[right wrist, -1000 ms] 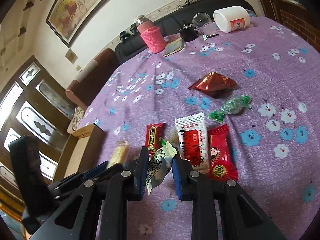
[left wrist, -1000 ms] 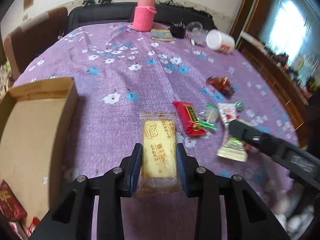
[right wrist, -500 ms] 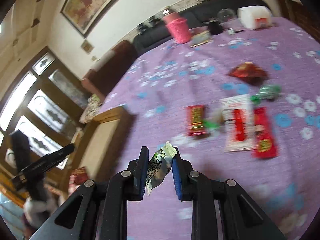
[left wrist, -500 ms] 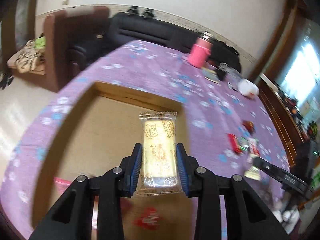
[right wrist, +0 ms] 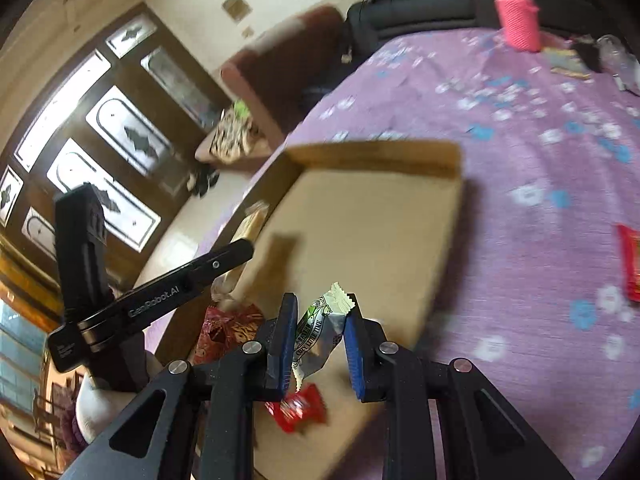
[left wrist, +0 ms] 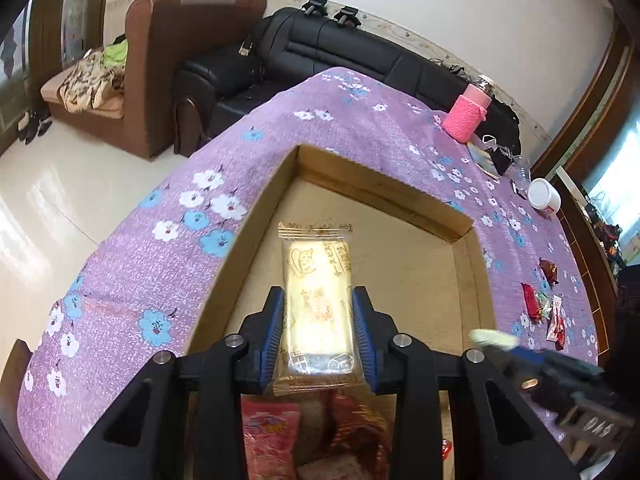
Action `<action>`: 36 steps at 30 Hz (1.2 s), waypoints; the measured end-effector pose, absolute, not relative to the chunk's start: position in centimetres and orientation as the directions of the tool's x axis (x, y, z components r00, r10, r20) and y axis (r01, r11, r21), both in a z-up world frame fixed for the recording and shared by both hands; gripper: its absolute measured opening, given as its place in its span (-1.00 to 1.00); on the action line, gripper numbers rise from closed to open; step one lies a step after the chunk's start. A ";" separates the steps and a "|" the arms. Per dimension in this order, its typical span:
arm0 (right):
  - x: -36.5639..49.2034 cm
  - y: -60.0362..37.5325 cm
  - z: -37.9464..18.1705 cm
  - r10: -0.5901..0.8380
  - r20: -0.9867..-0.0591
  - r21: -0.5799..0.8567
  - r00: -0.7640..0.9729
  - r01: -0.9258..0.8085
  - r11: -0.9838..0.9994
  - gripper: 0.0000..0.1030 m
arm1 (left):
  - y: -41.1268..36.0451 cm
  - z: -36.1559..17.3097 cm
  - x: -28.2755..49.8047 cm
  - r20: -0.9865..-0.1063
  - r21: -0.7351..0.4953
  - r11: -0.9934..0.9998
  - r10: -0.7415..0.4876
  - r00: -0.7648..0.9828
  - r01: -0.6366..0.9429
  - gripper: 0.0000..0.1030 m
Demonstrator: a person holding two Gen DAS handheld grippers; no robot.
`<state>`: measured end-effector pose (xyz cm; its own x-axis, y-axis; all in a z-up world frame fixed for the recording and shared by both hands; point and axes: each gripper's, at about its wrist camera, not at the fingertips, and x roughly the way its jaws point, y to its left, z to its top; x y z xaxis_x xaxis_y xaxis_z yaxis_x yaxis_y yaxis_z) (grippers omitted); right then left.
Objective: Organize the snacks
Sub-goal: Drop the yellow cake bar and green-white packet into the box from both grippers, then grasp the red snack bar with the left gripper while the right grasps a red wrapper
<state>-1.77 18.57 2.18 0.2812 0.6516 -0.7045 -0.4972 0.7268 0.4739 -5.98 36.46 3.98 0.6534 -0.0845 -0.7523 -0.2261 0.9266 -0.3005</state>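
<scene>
My left gripper (left wrist: 318,334) is shut on a yellow biscuit packet (left wrist: 316,300) and holds it above the open cardboard box (left wrist: 384,196). My right gripper (right wrist: 320,340) is shut on a silver-green candy wrapper (right wrist: 320,328), over the box's near end (right wrist: 372,240). Red snack packets (left wrist: 272,436) lie in the box bottom, also in the right wrist view (right wrist: 298,408). The left gripper's body (right wrist: 160,296) shows at the left of the right wrist view. Several loose snacks (left wrist: 544,308) lie on the purple tablecloth to the right.
The floral purple tablecloth (left wrist: 360,120) covers the table. A pink-sleeved bottle (left wrist: 466,114), a white jar (left wrist: 544,198) and small items stand at the far end. A black sofa (left wrist: 360,52) and brown armchair (left wrist: 160,60) stand beyond. A red packet (right wrist: 630,264) lies right of the box.
Both grippers have swung left from the loose snacks to above the box, each still holding its packet. The box now fills the middle of both views.
</scene>
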 end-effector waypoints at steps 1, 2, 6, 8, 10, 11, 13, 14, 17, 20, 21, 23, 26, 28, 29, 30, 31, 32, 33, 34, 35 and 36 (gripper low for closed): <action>-1.7 19.3 1.8 0.647 -0.712 0.468 0.273 -0.503 0.727 -0.51 | 36.7 3.8 -6.0 -0.753 -0.309 0.923 -0.091 0.652 -0.228 -0.36; -1.7 19.8 1.6 0.645 -0.717 0.464 0.265 -0.509 0.725 -0.51 | 37.0 3.8 -6.1 -0.752 -0.316 0.921 -0.095 0.653 -0.230 -0.36; -1.8 21.0 0.9 0.637 -0.725 0.452 0.262 -0.517 0.727 -0.47 | 37.5 4.2 -6.5 -0.740 -0.333 0.912 -0.097 0.666 -0.238 -0.16; -2.2 20.6 1.2 0.640 -0.718 0.453 0.272 -0.515 0.727 -0.42 | 37.8 4.5 -7.0 -0.729 -0.362 0.900 -0.112 0.676 -0.242 -0.01; -2.2 19.4 1.9 0.645 -0.705 0.454 0.295 -0.510 0.730 -0.26 | 37.7 5.3 -7.7 -0.710 -0.376 0.896 -0.117 0.694 -0.234 0.00; -2.2 18.7 2.2 0.645 -0.699 0.452 0.308 -0.508 0.733 -0.26 | 37.6 5.7 -8.0 -0.704 -0.379 0.896 -0.117 0.700 -0.231 0.05; -2.4 16.7 3.1 0.641 -0.686 0.447 0.343 -0.497 0.744 -0.26 | 36.9 6.9 -8.9 -0.682 -0.392 0.894 -0.124 0.721 -0.217 0.23; -2.5 15.4 3.7 0.632 -0.683 0.439 0.367 -0.486 0.756 -0.26 | 36.7 7.3 -9.1 -0.673 -0.395 0.894 -0.127 0.729 -0.209 0.32; -2.7 10.4 5.1 0.604 -0.663 0.423 0.443 -0.444 0.790 -0.26 | 35.0 9.0 -10.0 -0.646 -0.411 0.895 -0.152 0.748 -0.173 0.46; -3.3 4.7 6.8 0.526 -0.646 0.367 0.553 -0.379 0.849 -0.25 | 32.4 10.3 -10.7 -0.610 -0.445 0.891 -0.225 0.760 -0.093 0.47; -3.6 2.5 7.3 0.479 -0.640 0.332 0.600 -0.347 0.877 -0.13 | 31.4 10.7 -10.8 -0.599 -0.451 0.890 -0.247 0.762 -0.066 0.49; -3.9 -1.7 8.2 0.385 -0.615 0.271 0.689 -0.274 0.923 0.32 | 29.3 11.4 -11.0 -0.579 -0.460 0.888 -0.292 0.761 -0.009 0.59; -3.4 -7.7 7.6 0.272 -0.613 0.266 0.742 -0.131 0.955 0.74 | 25.5 11.7 -10.8 -0.572 -0.462 0.885 -0.351 0.741 0.064 0.64; -2.4 -10.5 6.3 0.262 -0.666 0.291 0.699 -0.081 0.953 0.72 | 22.9 11.2 -10.4 -0.583 -0.461 0.880 -0.397 0.708 0.114 0.64; -2.1 -11.2 5.5 0.250 -0.679 0.285 0.690 -0.066 0.956 0.67 | 21.4 10.8 -10.1 -0.597 -0.456 0.880 -0.414 0.687 0.134 0.64; -2.0 -11.5 5.0 0.234 -0.692 0.270 0.683 -0.057 0.961 0.58 | 20.4 10.3 -10.0 -0.609 -0.449 0.882 -0.420 0.673 0.144 0.64; -1.7 -11.6 4.1 0.222 -0.708 0.252 0.670 -0.054 0.966 0.48 | 19.1 9.8 -9.6 -0.627 -0.439 0.885 -0.426 0.652 0.156 0.64; -1.3 -11.6 3.5 0.226 -0.717 0.251 0.659 -0.058 0.966 0.44 | 18.1 9.2 -9.3 -0.640 -0.434 0.886 -0.431 0.636 0.164 0.64; -1.0 -11.5 2.9 0.230 -0.724 0.252 0.650 -0.061 0.966 0.40 | 17.2 8.8 -9.0 -0.653 -0.430 0.887 -0.434 0.621 0.168 0.64; -0.8 -11.4 2.5 0.225 -0.732 0.251 0.643 -0.053 0.967 0.37 | 16.2 8.4 -8.5 -0.665 -0.426 0.889 -0.435 0.607 0.170 0.64; -0.5 -11.1 1.9 0.213 -0.741 0.236 0.637 -0.050 0.971 0.29 | 15.8 8.1 -8.3 -0.670 -0.425 0.889 -0.435 0.601 0.169 0.64; -0.3 -11.0 1.5 0.215 -0.746 0.233 0.630 -0.056 0.971 0.14 | 15.3 7.9 -8.0 -0.676 -0.421 0.891 -0.432 0.597 0.168 0.64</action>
